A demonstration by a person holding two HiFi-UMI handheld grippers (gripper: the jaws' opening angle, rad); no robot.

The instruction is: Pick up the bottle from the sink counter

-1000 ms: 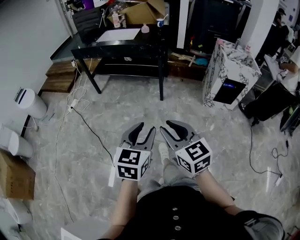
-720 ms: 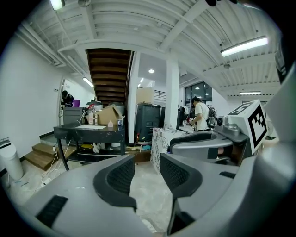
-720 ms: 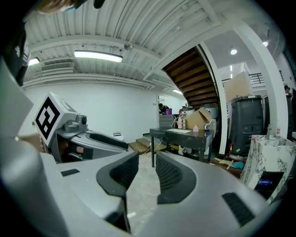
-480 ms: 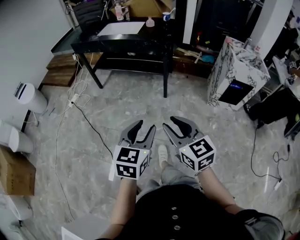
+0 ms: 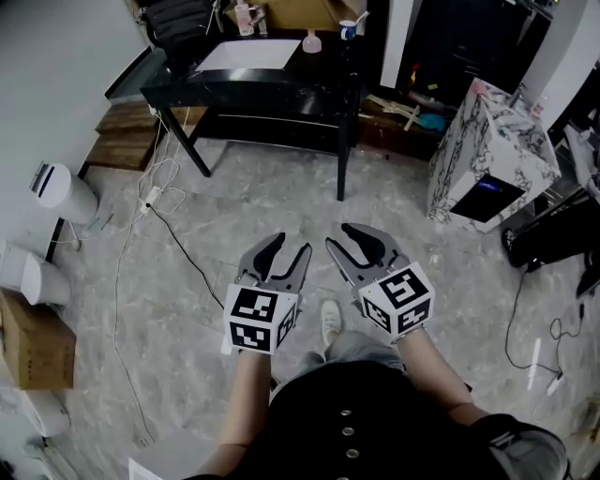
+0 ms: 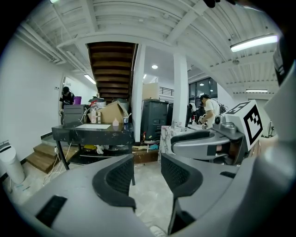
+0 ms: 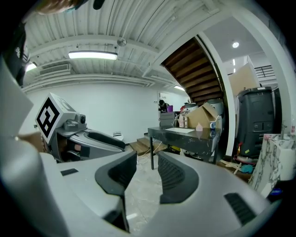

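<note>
Grey marbled floor (image 5: pixel 234 216) fills the room. At its far side stands a black sink counter (image 5: pixel 272 89), with the pink bottle (image 5: pixel 312 42) on it just beside the white basin (image 5: pixel 246 56). The left gripper (image 5: pixel 286 253) and right gripper (image 5: pixel 345 242), well apart from it, have just been opening, jaws parted and empty.

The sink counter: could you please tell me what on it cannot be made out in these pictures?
- Pink bottle: too small in all three views to show its label or cap.
- Clutter at the sink counter's back: cut off by the head view's top edge.
- Lower shelf: head view, mostly hidden under the counter top.
</note>
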